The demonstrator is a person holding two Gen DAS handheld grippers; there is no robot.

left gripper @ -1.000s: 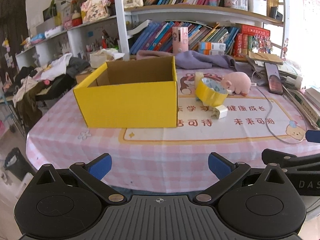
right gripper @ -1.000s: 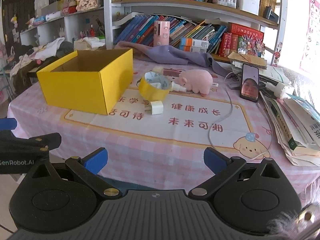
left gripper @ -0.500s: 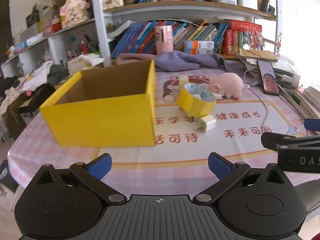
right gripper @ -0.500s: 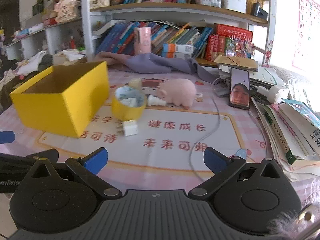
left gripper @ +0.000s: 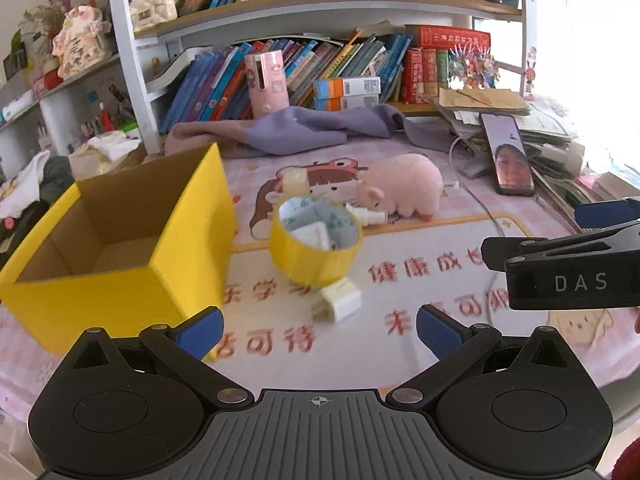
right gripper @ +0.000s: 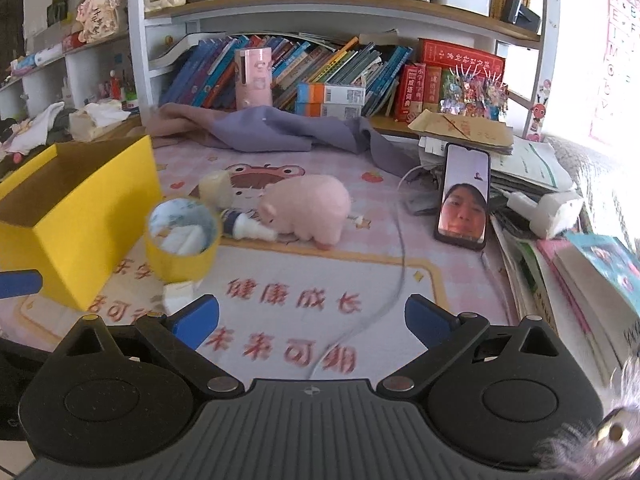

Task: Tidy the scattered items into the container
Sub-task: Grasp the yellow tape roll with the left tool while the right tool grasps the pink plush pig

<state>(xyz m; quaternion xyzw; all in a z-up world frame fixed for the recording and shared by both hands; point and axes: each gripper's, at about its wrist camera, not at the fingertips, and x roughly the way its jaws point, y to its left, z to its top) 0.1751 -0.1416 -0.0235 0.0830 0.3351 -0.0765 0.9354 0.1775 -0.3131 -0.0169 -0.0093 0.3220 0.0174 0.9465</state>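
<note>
An open yellow cardboard box (left gripper: 120,240) (right gripper: 80,208) stands on the left of the pink table mat, with nothing visible inside. Beside it lies a yellow tape roll (left gripper: 316,244) (right gripper: 182,240), and a white charger plug (left gripper: 338,302) (right gripper: 178,294) lies just in front of it. Behind are a pink plush pig (left gripper: 402,186) (right gripper: 308,204), a small white bottle (left gripper: 366,214) (right gripper: 250,232) and a small pale tape roll (left gripper: 294,178) (right gripper: 216,188). My left gripper (left gripper: 318,328) is open just short of the plug. My right gripper (right gripper: 312,318) is open over the mat, holding nothing.
A phone (right gripper: 464,196) leans on stacked papers and books (right gripper: 560,248) at the right. A white cable (right gripper: 396,256) runs across the mat. A purple cloth (left gripper: 320,128) lies at the back under bookshelves (left gripper: 320,4). The right gripper's side (left gripper: 568,268) shows in the left view.
Both grippers have moved forward over the table toward the tape roll and plug, which now look larger and closer. Both stayed open. No item has moved.
</note>
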